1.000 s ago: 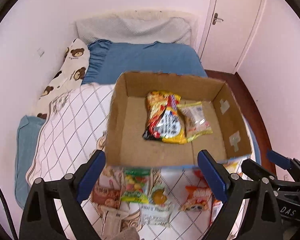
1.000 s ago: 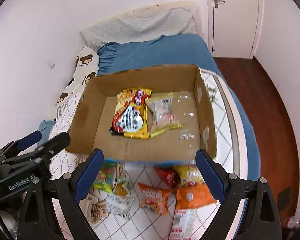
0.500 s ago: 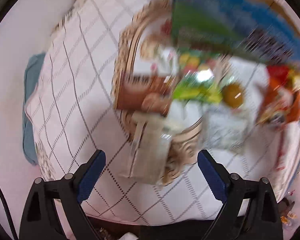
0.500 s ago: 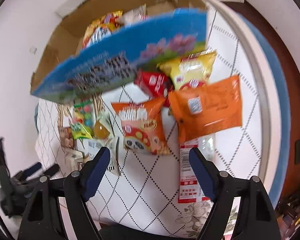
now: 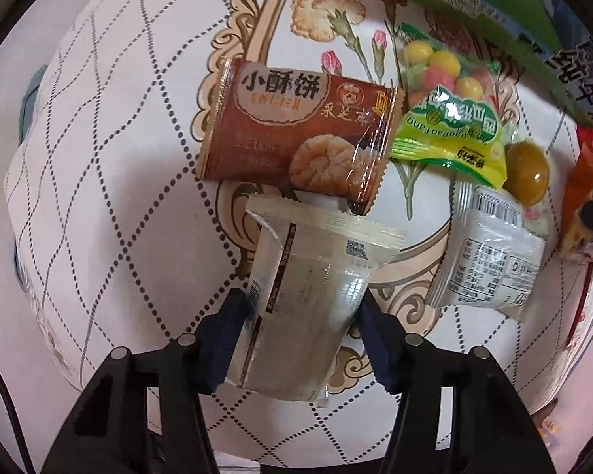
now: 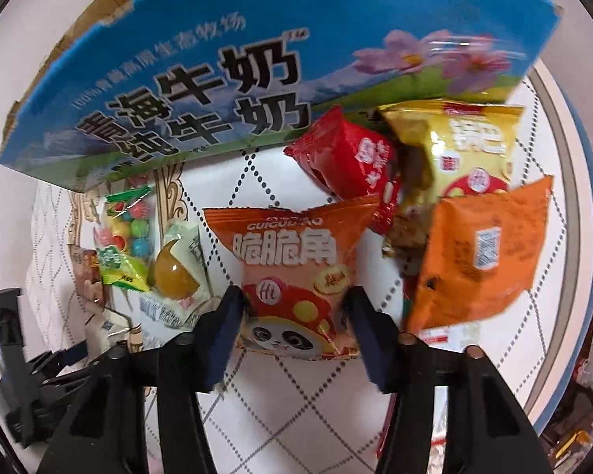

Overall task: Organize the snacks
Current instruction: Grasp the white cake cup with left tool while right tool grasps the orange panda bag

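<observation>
Left wrist view: left gripper has just closed on the clear packet; right gripper likewise on the orange bag; lifting both into the box looks next

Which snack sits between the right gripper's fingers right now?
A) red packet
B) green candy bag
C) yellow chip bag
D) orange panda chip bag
D: in the right wrist view the right gripper has just been closing on the orange panda chip bag, both blue pads pressing its sides; the left gripper takes a clear wrapped snack.
</observation>
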A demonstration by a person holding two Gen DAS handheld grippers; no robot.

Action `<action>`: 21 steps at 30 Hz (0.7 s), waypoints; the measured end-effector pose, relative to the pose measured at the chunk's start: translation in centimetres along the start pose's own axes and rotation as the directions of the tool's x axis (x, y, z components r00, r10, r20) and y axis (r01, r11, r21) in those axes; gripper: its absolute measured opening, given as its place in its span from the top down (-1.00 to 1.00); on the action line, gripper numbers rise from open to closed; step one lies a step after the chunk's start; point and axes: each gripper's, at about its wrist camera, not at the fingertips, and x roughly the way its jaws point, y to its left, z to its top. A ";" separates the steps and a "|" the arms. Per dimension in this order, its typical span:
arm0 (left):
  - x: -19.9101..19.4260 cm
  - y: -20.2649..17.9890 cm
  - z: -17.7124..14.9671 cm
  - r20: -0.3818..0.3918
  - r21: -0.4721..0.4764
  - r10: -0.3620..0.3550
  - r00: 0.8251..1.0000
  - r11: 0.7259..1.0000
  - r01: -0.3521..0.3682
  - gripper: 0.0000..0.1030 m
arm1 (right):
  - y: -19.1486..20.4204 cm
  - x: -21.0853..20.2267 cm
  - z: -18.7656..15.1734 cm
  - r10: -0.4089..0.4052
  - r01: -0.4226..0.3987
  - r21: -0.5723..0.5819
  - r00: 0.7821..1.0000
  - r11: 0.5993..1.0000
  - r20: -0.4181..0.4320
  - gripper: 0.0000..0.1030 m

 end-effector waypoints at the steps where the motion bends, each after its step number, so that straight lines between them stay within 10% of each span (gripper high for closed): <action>1: -0.2 0.2 -0.2 -0.002 -0.013 0.000 1.000 1.000 0.000 -0.01 | 0.2 -0.1 -0.1 -0.003 0.003 -0.018 1.000 1.000 -0.003 -0.03; 10: -0.7 0.1 -5.1 -0.051 -0.100 -0.128 0.991 0.987 0.122 0.08 | -0.5 -1.8 -4.4 0.112 -0.135 -0.099 0.973 0.986 -0.202 0.05; 21: 2.3 -0.3 -6.4 -0.102 -0.015 -0.092 0.991 0.996 0.091 -0.15 | 0.8 2.5 -6.9 0.022 -0.040 -0.077 0.977 0.996 -0.212 -0.15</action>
